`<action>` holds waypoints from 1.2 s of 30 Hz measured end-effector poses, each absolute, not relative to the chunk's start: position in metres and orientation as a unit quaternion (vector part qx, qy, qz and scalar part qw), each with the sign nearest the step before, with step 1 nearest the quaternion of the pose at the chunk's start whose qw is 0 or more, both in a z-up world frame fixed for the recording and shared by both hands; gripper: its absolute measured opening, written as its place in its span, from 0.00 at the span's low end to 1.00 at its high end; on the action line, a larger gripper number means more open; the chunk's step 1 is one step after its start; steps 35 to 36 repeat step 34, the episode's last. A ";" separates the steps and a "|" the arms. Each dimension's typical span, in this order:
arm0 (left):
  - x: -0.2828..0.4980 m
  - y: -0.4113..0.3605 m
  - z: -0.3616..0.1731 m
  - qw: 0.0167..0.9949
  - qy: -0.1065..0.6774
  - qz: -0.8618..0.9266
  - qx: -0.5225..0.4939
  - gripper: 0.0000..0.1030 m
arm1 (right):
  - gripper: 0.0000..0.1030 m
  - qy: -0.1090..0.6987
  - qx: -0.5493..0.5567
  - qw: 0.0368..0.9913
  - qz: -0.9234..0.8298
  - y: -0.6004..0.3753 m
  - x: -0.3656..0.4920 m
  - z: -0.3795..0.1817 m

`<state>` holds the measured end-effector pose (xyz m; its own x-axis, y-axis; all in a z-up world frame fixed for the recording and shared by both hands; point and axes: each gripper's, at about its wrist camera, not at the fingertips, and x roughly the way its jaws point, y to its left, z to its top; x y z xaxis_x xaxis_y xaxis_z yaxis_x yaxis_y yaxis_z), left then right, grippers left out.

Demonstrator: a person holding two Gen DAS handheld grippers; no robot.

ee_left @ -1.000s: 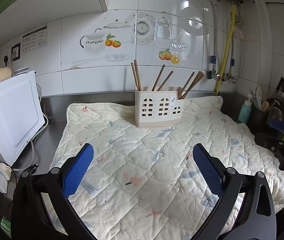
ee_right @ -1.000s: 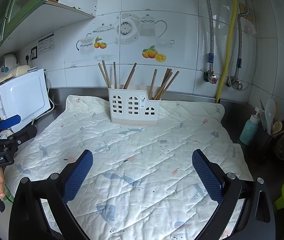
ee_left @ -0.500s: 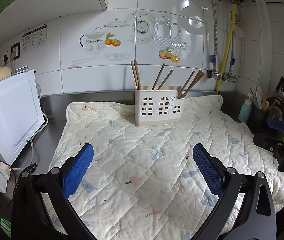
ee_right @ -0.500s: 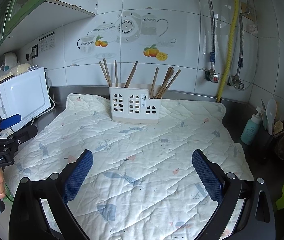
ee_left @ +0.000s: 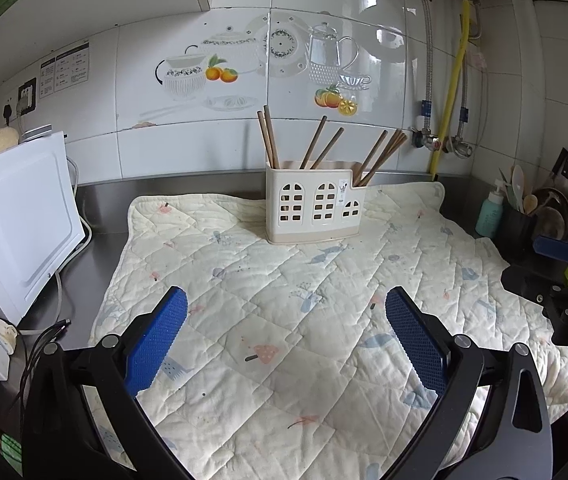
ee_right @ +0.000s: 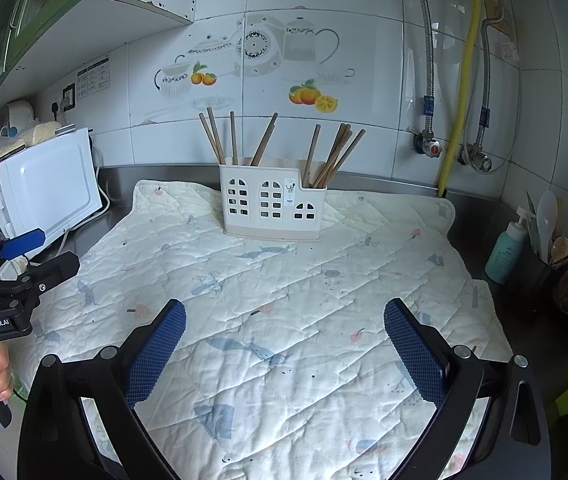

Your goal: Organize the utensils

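Observation:
A cream utensil holder [ee_left: 311,208] with window cut-outs stands at the back of a quilted mat [ee_left: 304,320]; it also shows in the right wrist view [ee_right: 271,208]. Several brown chopsticks [ee_left: 324,146] stand in its compartments, also seen in the right wrist view [ee_right: 332,156]. My left gripper [ee_left: 286,328] is open and empty above the mat's near part. My right gripper [ee_right: 284,334] is open and empty, likewise well short of the holder. Each gripper shows in the other's view: the right one [ee_left: 564,276], the left one [ee_right: 19,264].
A white microwave [ee_left: 15,220] stands at the left with cables [ee_left: 55,328] beside it. A teal bottle [ee_right: 506,252], a black utensil pot [ee_right: 540,268] and pans stand at the right. Pipes [ee_right: 460,80] run down the tiled wall.
Both grippers have drifted slightly; the holder sits a little lower and to the right in the right wrist view. Both stay open and empty.

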<state>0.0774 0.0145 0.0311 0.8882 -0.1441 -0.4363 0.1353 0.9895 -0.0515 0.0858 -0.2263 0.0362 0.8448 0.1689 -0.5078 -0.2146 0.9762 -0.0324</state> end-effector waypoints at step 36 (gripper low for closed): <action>0.079 0.013 0.029 0.969 0.234 -0.081 -0.023 0.95 | 0.93 0.265 -0.035 0.957 0.109 -0.224 0.085 0.030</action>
